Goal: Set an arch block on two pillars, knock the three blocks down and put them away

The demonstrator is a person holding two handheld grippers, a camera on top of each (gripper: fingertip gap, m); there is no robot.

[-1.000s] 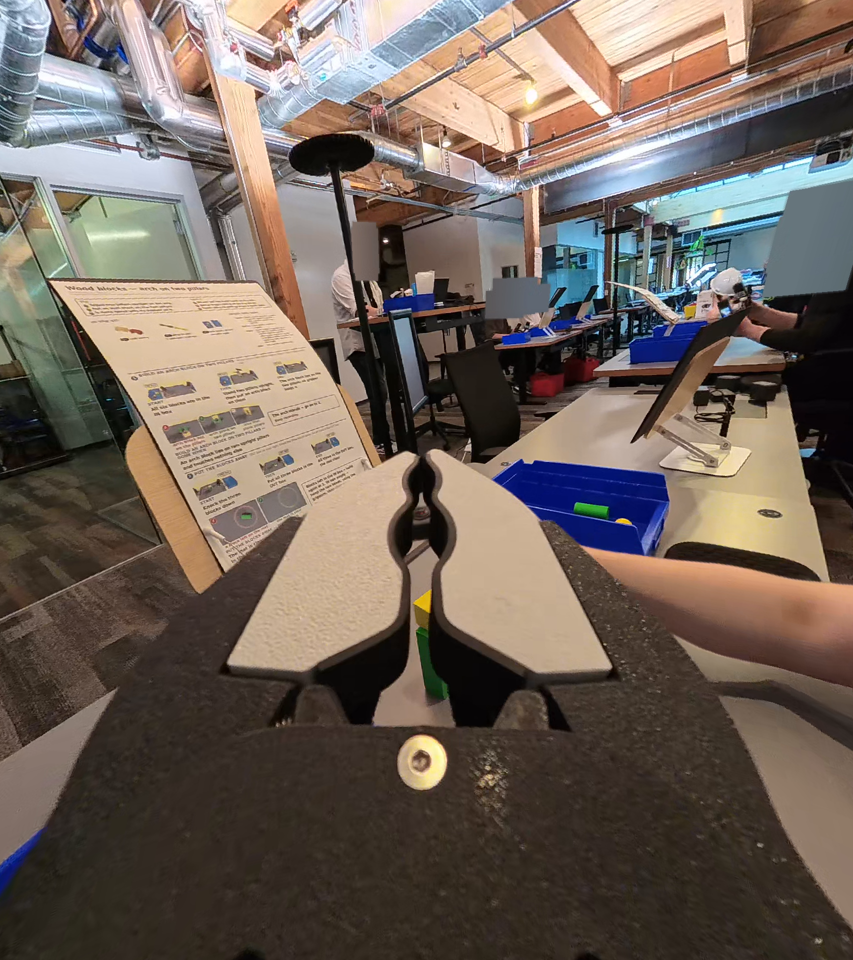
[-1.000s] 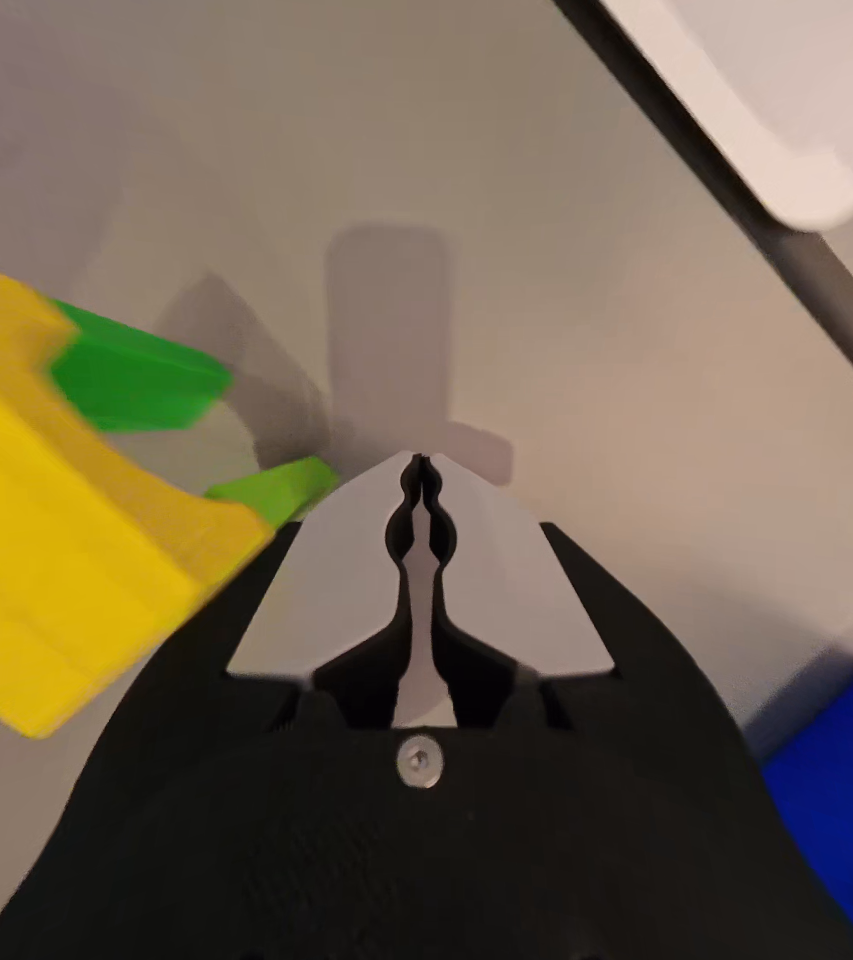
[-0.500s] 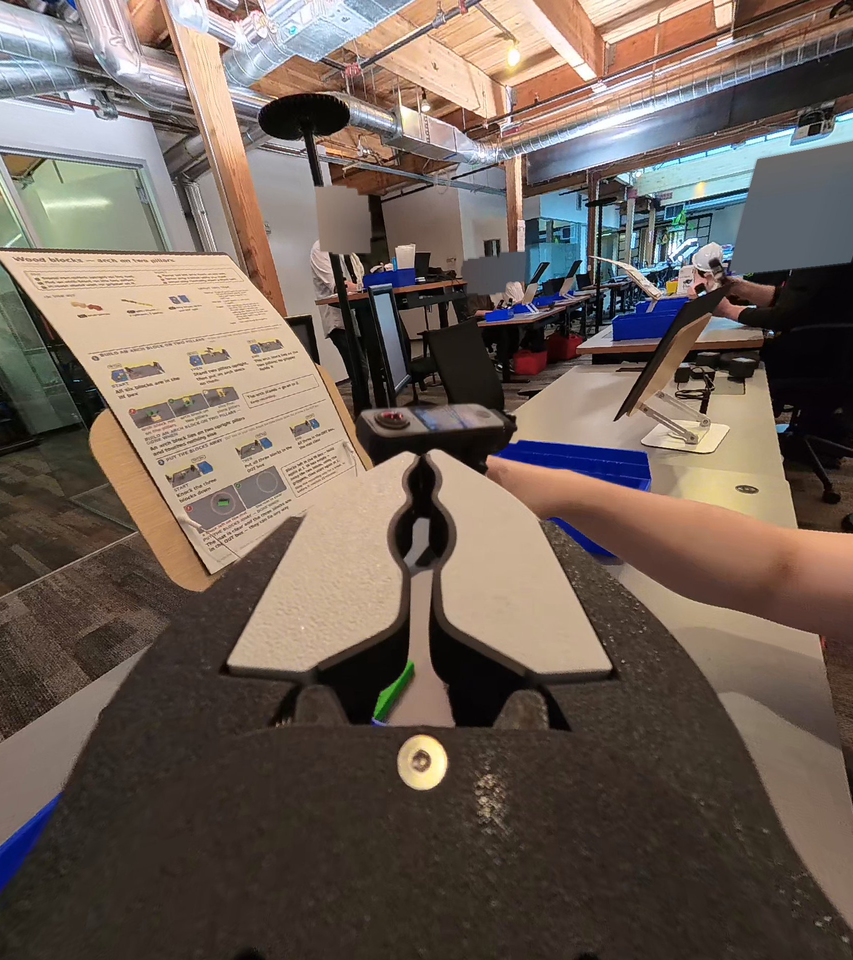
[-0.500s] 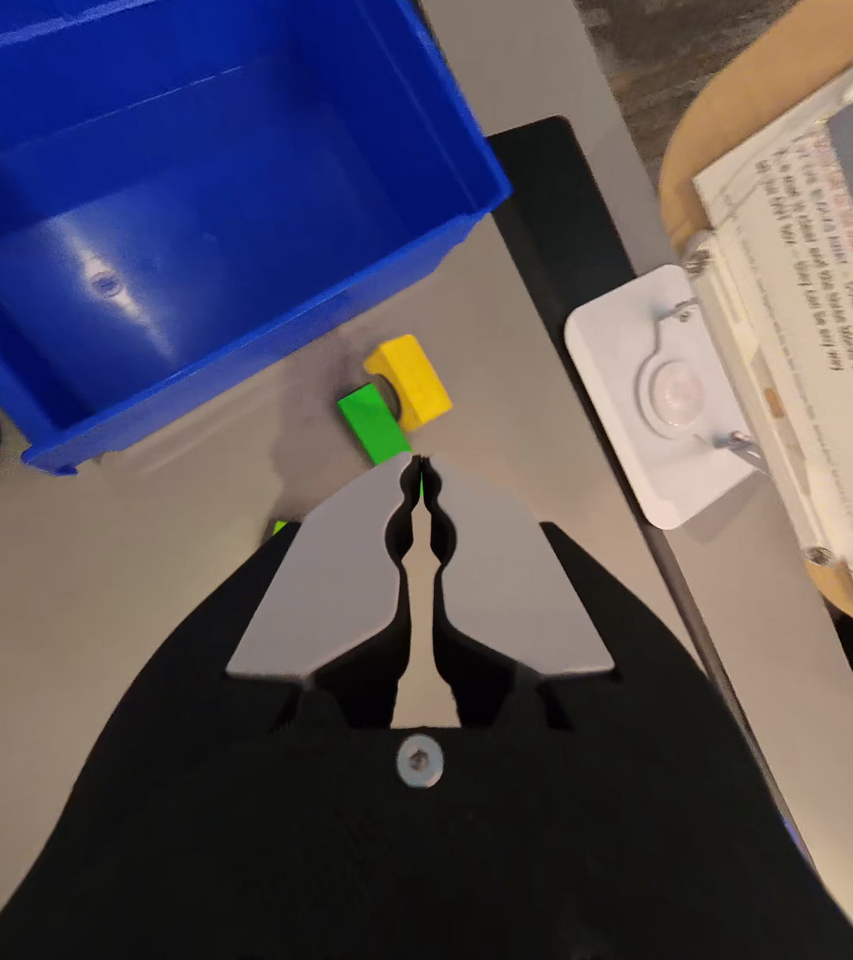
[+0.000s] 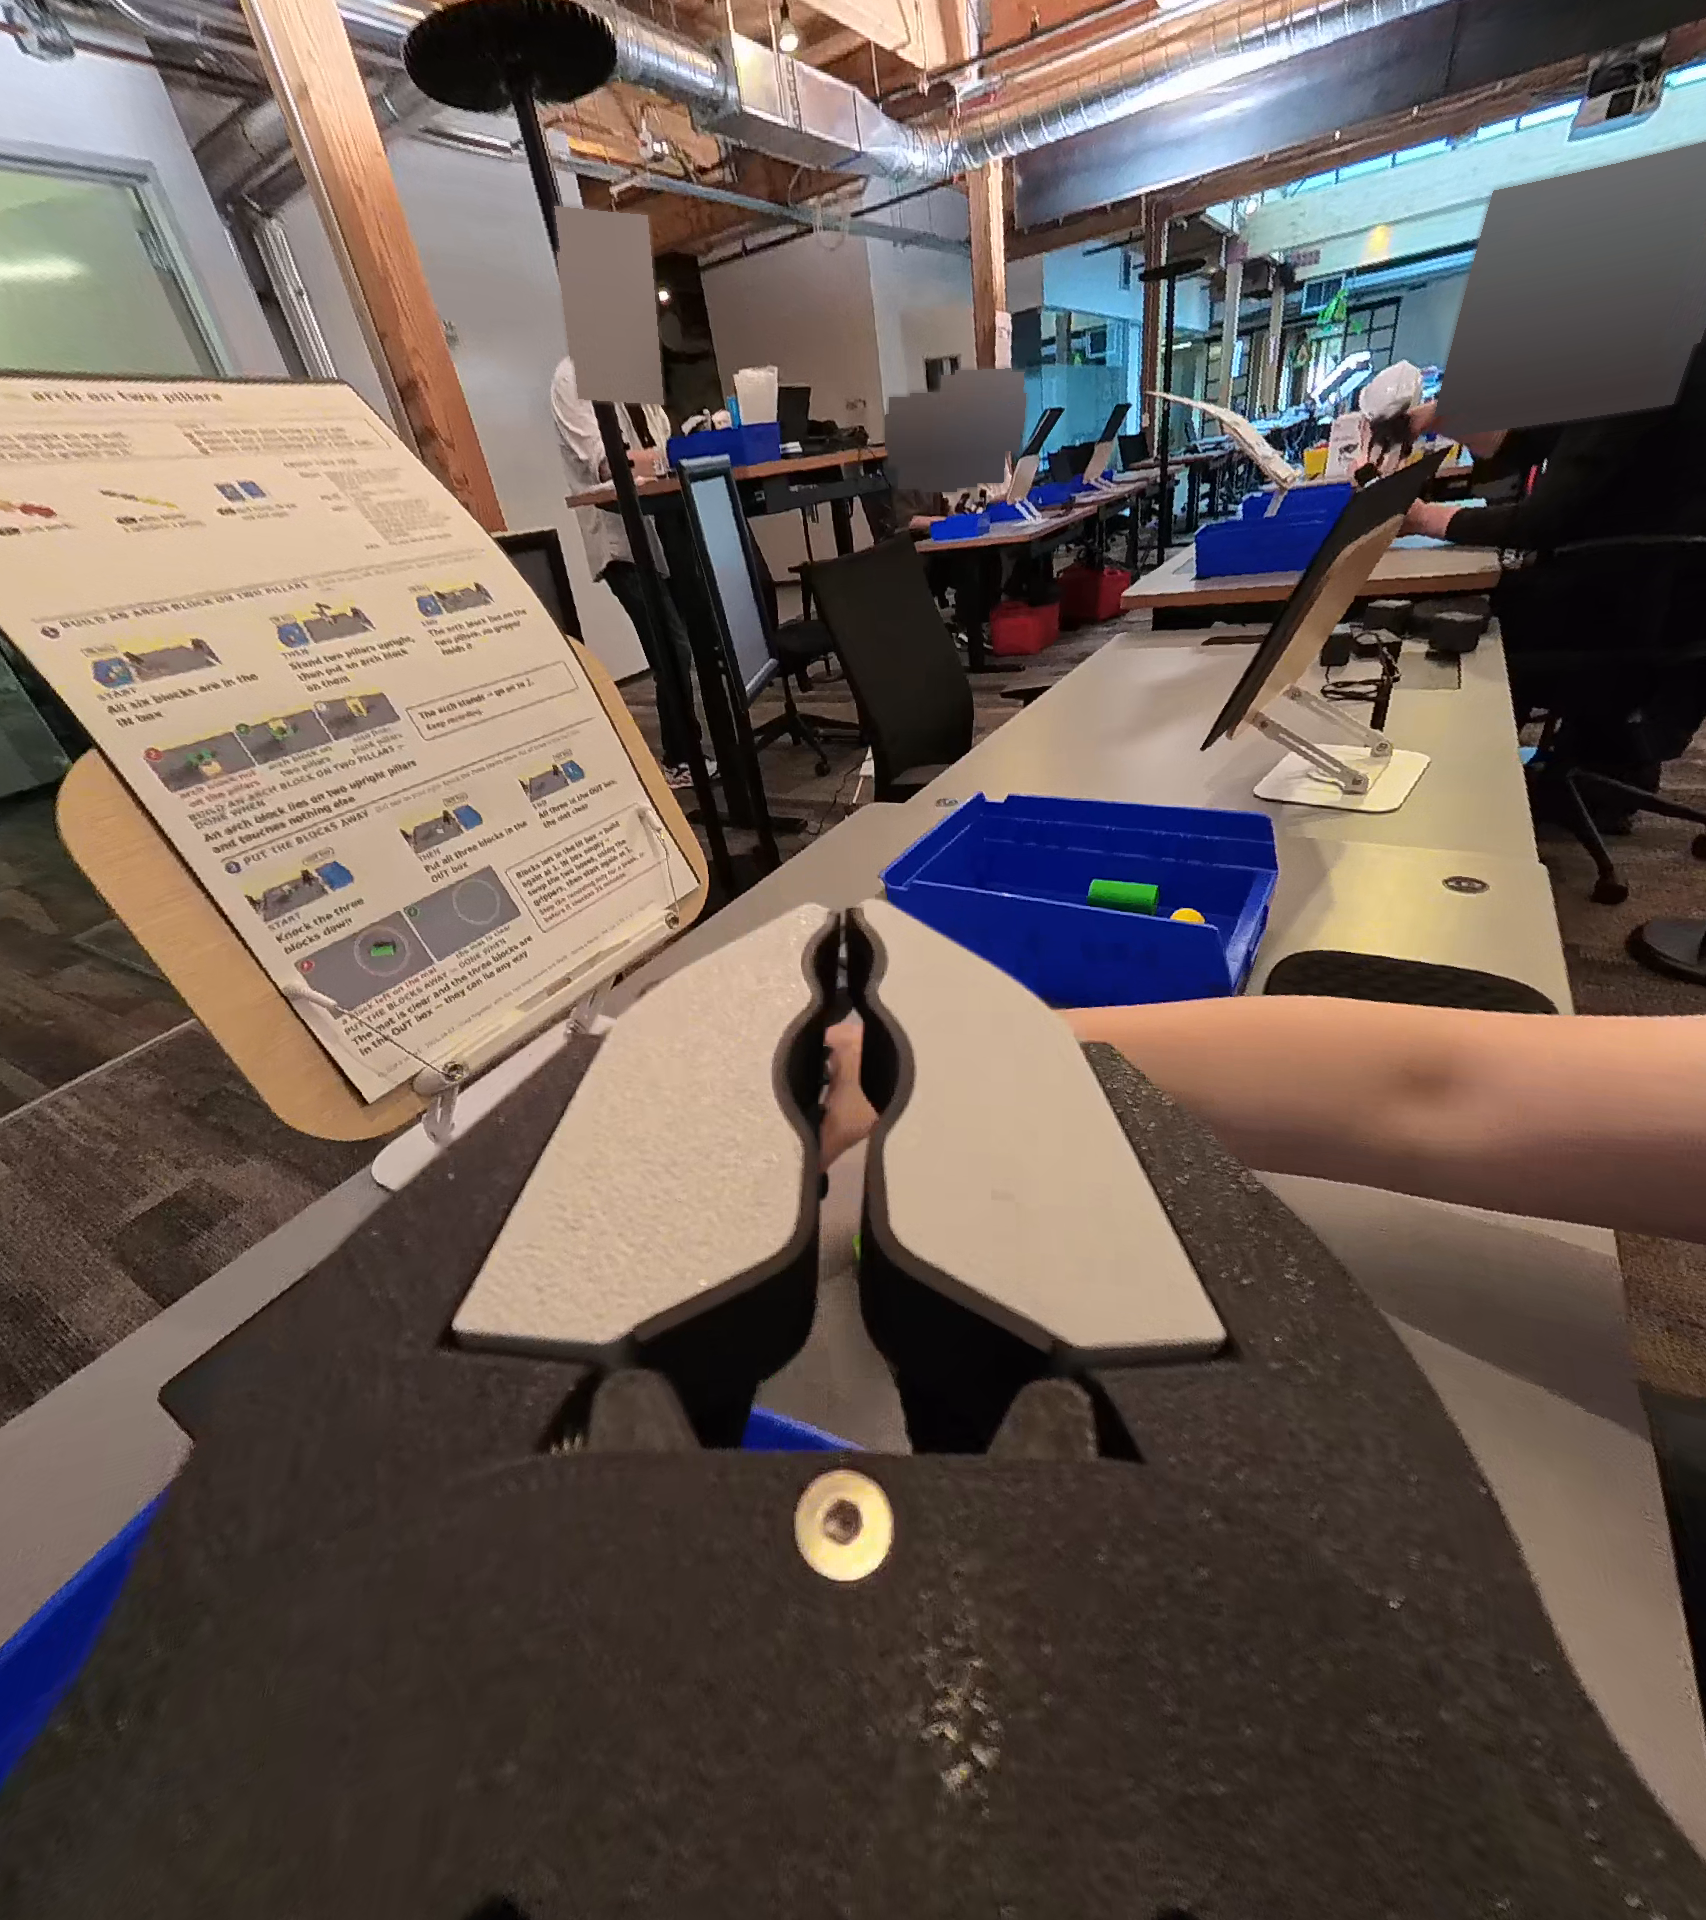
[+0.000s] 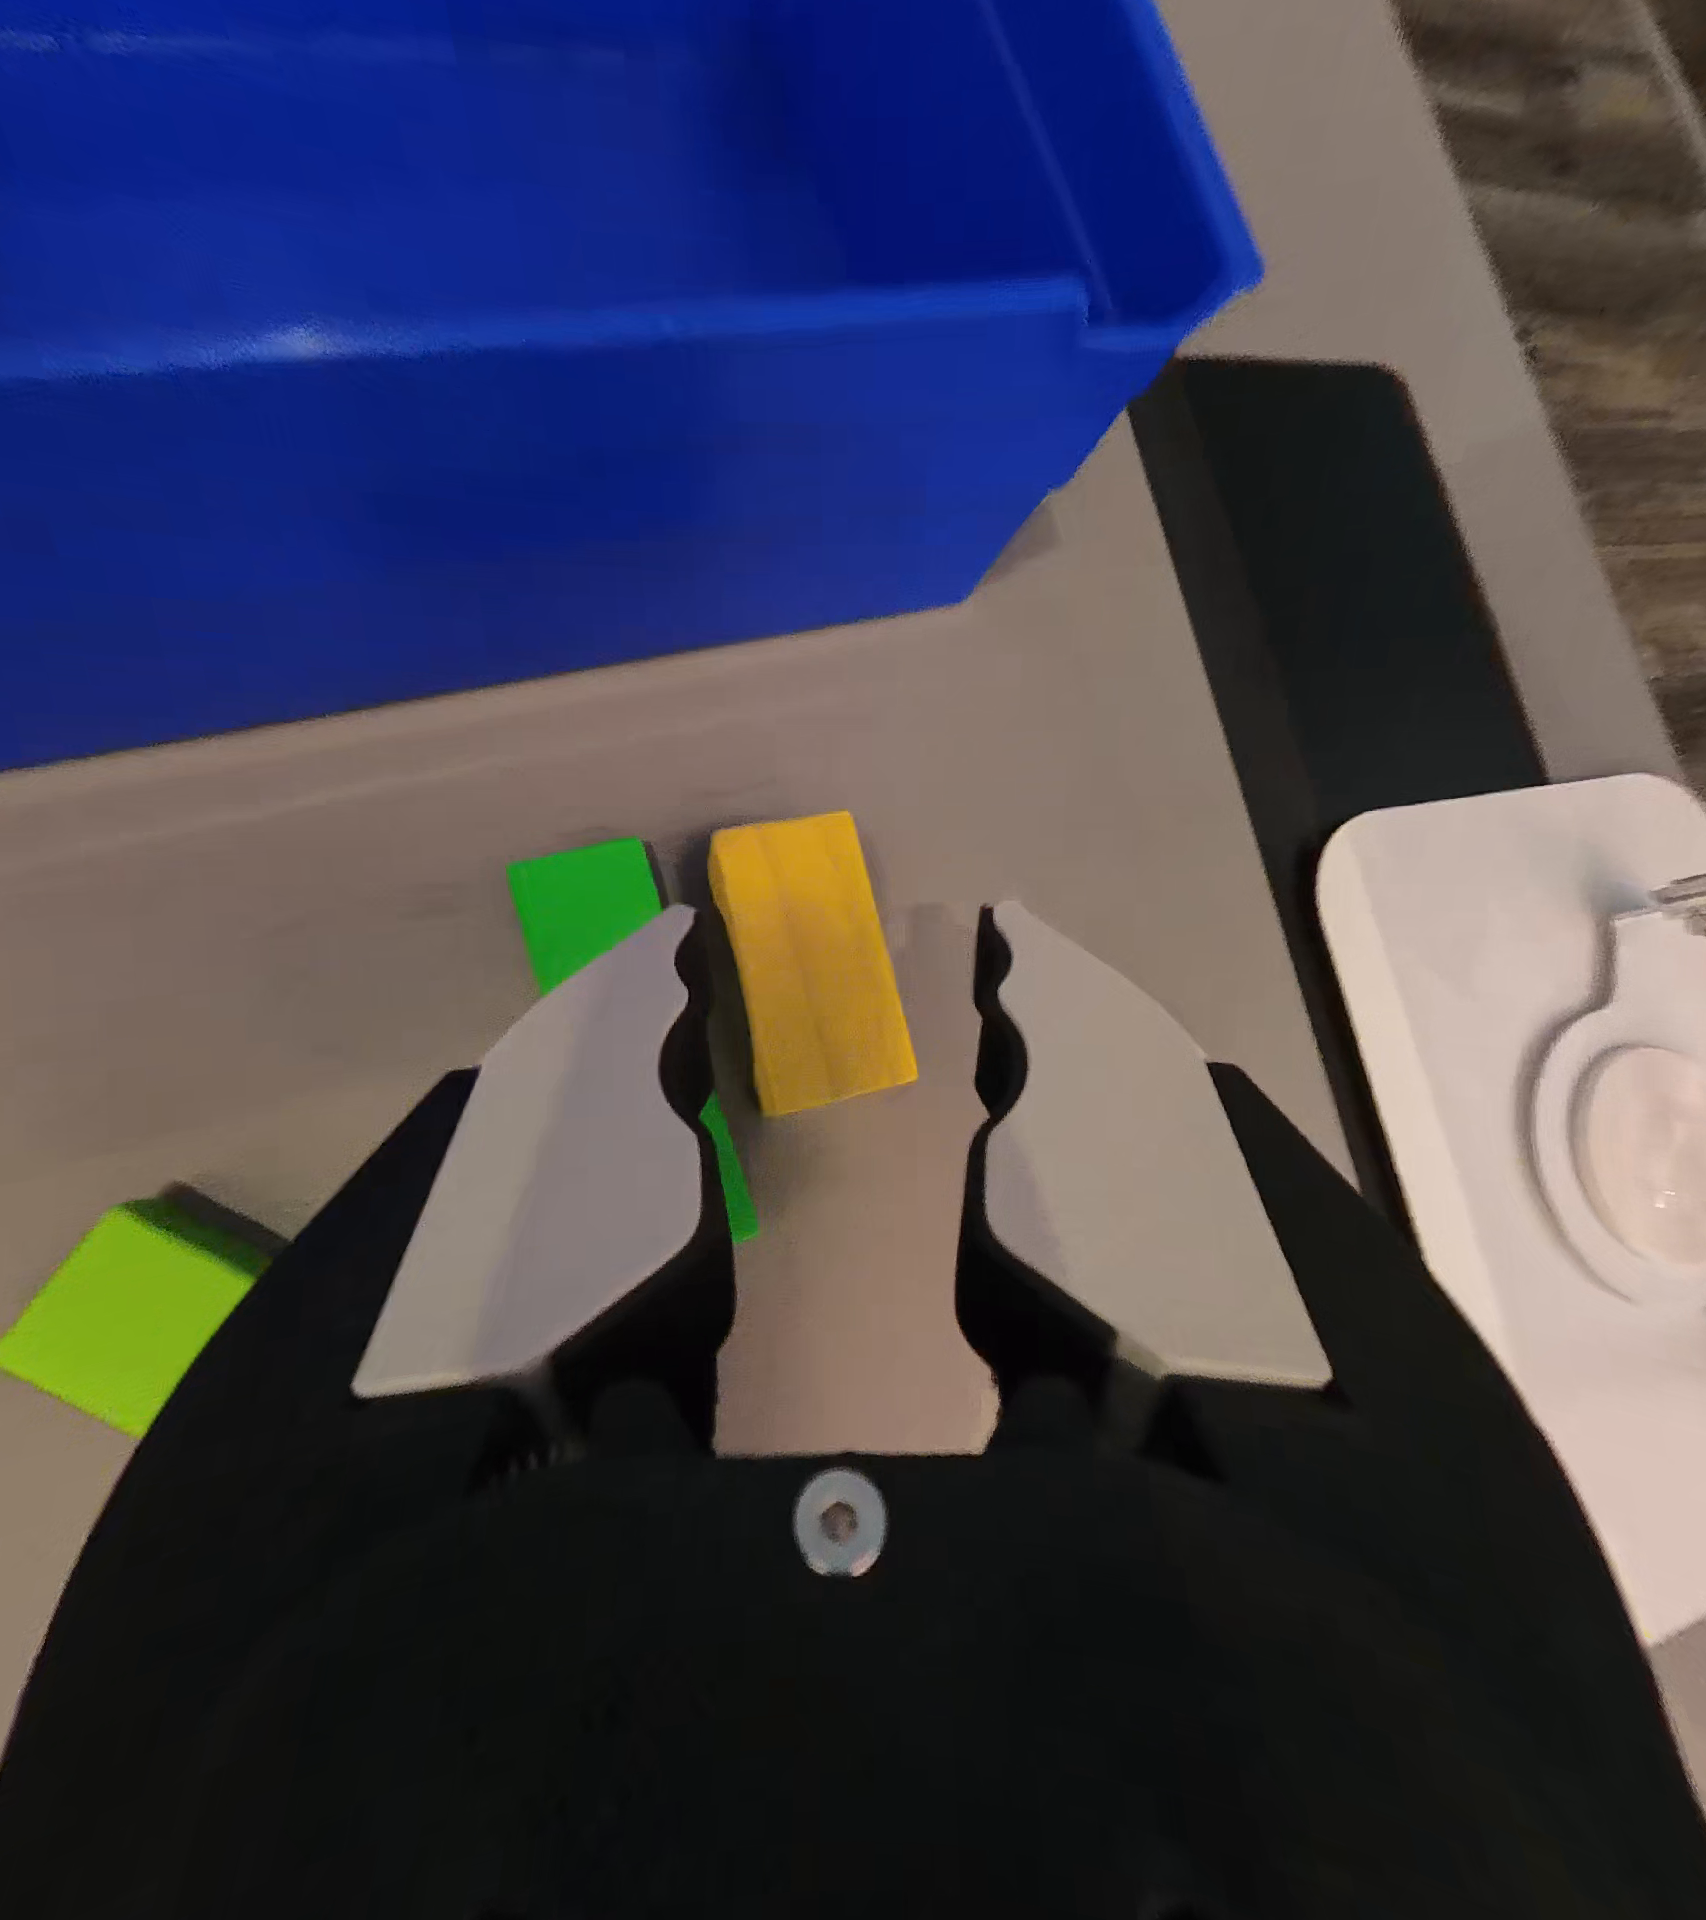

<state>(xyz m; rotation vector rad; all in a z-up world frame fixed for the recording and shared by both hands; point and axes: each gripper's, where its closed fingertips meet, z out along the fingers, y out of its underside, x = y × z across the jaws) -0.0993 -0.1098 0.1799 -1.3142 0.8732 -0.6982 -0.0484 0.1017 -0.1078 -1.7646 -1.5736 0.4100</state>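
Note:
In the right wrist view a yellow arch block (image 6: 813, 958) lies flat on the grey table, between my open right gripper's (image 6: 836, 914) fingertips and nearer the left one. A green block (image 6: 584, 906) lies beside it on the left, partly under the left finger. A second green block (image 6: 127, 1311) lies farther left. My left gripper (image 5: 844, 920) is shut and empty, held above the table. A sliver of green (image 5: 856, 1244) shows through its gap. The arm (image 5: 1451, 1117) holding the right gripper crosses in front of it.
An empty blue bin (image 6: 537, 343) stands just beyond the blocks. A white stand base (image 6: 1576, 1122) and a black pad (image 6: 1337, 582) lie to the right. Another blue bin (image 5: 1077, 899) with a green and a yellow piece stands farther off. An instruction board (image 5: 309, 717) stands at the left. The tips of one gripper are about 35 centimetres away from the tips of the other. The green block (image 6: 584, 906) lies some 4 centimetres from my right tips, 35 centimetres from my left tips.
My right gripper has opened and come down close over the yellow arch block. The blocks went from toppling to lying flat. My left gripper stayed shut and tilted slightly.

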